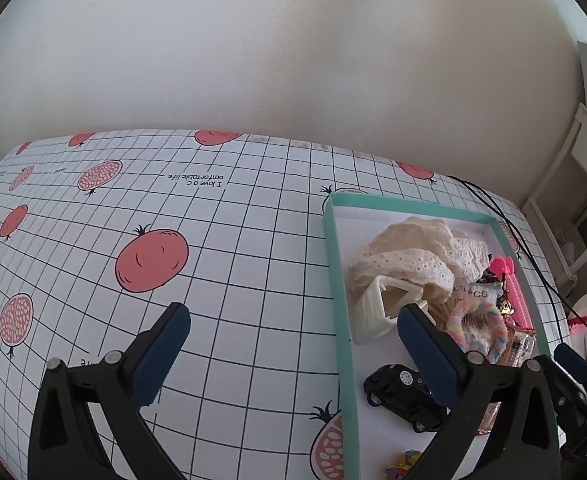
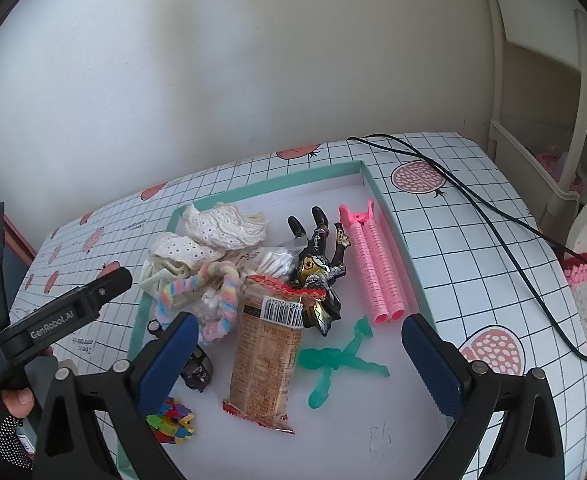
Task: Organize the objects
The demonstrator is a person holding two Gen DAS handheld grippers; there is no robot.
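Your left hand-held gripper is spread wide and carries nothing; it hovers over the table, one finger above bare cloth, the other over the teal-rimmed tray. Ahead of that right finger lie a cream lace bundle and a white plastic clip — soft and rigid in turn. Just under the finger sits a black toy car: hard, light, likely to roll, so pinch it across the body.

Your right hand-held gripper is also spread and empty, over the tray's middle. Between its fingers lies a snack packet — light, crinkly, probably slippery; take it across the narrow width. Right of it, a green translucent figure looks rubbery; grip the torso. Beyond, a dark action figure, stiff with thin limbs. Farthest right, pink hair rollers, light and ridged.
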